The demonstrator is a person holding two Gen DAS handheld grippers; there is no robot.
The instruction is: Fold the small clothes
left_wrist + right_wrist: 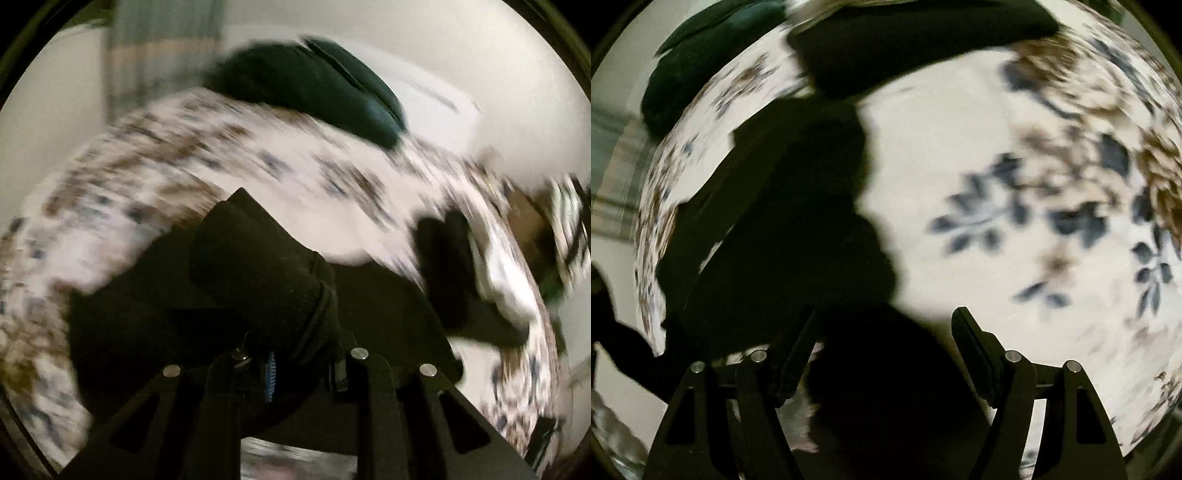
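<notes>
A black garment (258,266) is bunched over my left gripper (291,347), which is shut on it; the cloth hides the fingertips. The picture is smeared by fast motion. In the right wrist view the same black garment (798,221) hangs as a long dark strip from the top of the picture down between the fingers of my right gripper (882,332). Those jaws stand wide apart. The cloth covers the left finger, and the right finger (975,343) is bare and not pressing on it.
A white spread with blue and brown flowers (1015,221) lies below both grippers. A dark green cushion (325,88) rests at its far edge. More black cloth (454,266) and a white piece (506,280) lie to the right on the floral spread (155,155).
</notes>
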